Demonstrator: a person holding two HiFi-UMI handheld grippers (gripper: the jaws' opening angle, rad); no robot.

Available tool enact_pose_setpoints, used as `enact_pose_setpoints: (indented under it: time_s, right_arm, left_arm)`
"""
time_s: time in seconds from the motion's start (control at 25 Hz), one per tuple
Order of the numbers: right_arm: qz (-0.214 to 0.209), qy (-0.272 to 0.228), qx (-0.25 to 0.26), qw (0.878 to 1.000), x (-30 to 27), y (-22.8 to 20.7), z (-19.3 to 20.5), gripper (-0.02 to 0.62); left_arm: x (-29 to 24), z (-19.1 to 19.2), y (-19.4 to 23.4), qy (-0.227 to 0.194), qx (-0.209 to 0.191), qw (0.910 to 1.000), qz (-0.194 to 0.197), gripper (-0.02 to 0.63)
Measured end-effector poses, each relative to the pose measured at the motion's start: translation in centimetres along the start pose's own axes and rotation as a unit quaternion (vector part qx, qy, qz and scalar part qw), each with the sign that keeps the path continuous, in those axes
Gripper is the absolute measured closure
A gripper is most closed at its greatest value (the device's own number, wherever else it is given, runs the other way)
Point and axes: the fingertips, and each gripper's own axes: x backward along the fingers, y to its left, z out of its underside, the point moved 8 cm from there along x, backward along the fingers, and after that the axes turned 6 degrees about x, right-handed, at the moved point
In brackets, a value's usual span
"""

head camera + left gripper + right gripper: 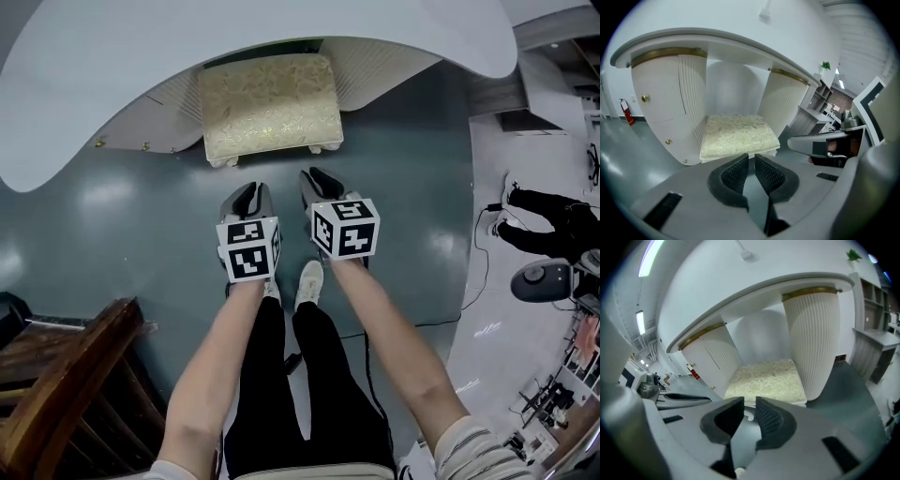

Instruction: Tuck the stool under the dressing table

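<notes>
So the stool (pixel 272 105) looks like a light-ish little thing with a rigid frame and a squishy padded top. That's my guess, anyway. I wouldn't pinch the cushion, since the fabric would probably just give and slip. Better to push flat against the front rail under the seat, one gripper near each front corner, and let the feet slide on the smooth floor (pixel 141 206).

Looks-wise, it's a rectangular seat in cream-gold brocade with a leafy pattern, on short white feet. It sits in the kneehole of the white dressing table (pixel 94 56), between the two fluted pedestals. Its front edge and front feet poke out toward the person, so it looks mostly tucked already, maybe one nudge left.

The left gripper (pixel 248 192) and right gripper (pixel 319 178) hang side by side just in front of the stool, not touching it. Both have their jaws drawn nearly together, with only a slim gap and nothing in them.

There's a dark wooden chair (pixel 66 375) off at the person's left.
</notes>
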Motion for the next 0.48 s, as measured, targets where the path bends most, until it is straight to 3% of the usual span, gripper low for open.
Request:
enact_pose_setpoints:
  time_s: [0.48]
  right_arm:
    - [-0.015,-0.063,0.025,0.998,9.4,3.9,-1.0,0.558]
  left_arm:
    - [10.1,-1.1,-3.1,-0.045,-0.019,0.9986,0.021,0.571]
